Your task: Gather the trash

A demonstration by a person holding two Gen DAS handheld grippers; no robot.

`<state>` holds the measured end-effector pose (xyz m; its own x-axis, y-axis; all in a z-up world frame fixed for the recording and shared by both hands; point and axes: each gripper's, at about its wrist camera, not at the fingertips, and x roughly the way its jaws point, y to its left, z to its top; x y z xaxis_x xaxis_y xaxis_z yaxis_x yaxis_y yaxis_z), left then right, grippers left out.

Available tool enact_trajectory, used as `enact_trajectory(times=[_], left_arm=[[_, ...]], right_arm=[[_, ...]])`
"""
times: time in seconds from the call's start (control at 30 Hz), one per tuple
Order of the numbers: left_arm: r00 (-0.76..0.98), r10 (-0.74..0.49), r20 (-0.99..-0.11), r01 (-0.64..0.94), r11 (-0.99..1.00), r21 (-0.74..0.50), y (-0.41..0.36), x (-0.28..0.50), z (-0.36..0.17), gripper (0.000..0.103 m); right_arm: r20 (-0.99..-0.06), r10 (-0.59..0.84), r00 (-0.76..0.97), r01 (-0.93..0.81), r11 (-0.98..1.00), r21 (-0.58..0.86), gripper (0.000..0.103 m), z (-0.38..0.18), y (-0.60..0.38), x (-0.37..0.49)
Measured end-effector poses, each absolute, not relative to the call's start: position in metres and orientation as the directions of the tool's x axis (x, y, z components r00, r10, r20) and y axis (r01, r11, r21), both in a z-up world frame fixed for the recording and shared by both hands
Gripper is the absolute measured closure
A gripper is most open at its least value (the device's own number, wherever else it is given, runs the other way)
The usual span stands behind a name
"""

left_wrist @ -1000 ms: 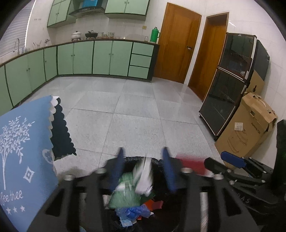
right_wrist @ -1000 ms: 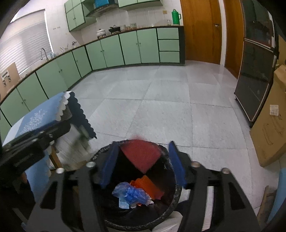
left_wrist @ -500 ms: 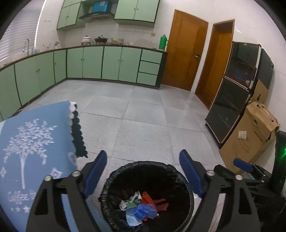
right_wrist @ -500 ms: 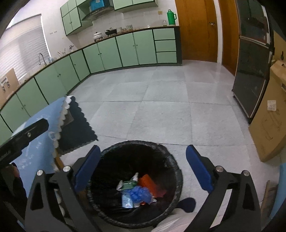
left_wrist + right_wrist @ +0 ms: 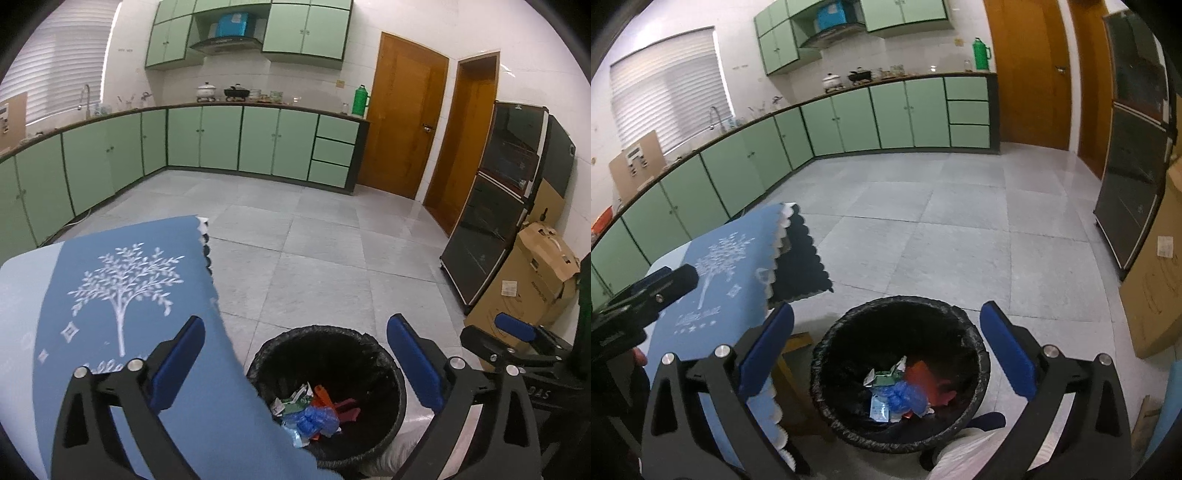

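A black-lined trash bin (image 5: pixel 391 365) stands on the floor beside the table; it also shows in the right wrist view (image 5: pixel 979 354). Trash lies at its bottom: a green-and-white wrapper (image 5: pixel 884 376), a crumpled blue piece (image 5: pixel 905 397) and a red packet (image 5: pixel 925 378). The same pile shows in the left wrist view (image 5: pixel 314 410). My left gripper (image 5: pixel 295 363) is open and empty, above the bin's left rim and the table edge. My right gripper (image 5: pixel 886 350) is open and empty, above the bin.
A table with a blue tree-print cloth (image 5: pixel 122 295) lies left of the bin; it also shows in the right wrist view (image 5: pixel 727 266). Cardboard boxes (image 5: pixel 535 273) and a dark glass cabinet (image 5: pixel 495 206) stand on the right. Green kitchen cabinets (image 5: pixel 221 140) line the far walls.
Both grippers opened from shut and let go of the wrapper and the red packet, which now lie in the bin. Both have since risen; the left has shifted left over the table.
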<state>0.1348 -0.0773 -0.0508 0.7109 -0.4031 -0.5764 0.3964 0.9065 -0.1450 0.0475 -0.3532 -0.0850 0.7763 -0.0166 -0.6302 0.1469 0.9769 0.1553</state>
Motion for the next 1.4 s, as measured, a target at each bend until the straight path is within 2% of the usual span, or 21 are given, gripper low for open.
enact_trajectory(times=[0.47, 1.4], left_arm=[[0.723, -0.381, -0.576, 0.393, 0.913, -0.11, -0.059, 0.087, -0.037, 0.006], [0.735, -0.345, -0.583, 0.36, 0.928, -0.095, -0.044, 0.064, -0.039, 0.006]], right_arm=[[-0.609, 0.004, 0.793, 0.087, 0.989, 0.121, 0.005, -0.049, -0.332, 0.008], [-0.605, 0.024, 0.796, 0.055, 0.992, 0.112, 0.005, -0.049, -0.311, -0.004]])
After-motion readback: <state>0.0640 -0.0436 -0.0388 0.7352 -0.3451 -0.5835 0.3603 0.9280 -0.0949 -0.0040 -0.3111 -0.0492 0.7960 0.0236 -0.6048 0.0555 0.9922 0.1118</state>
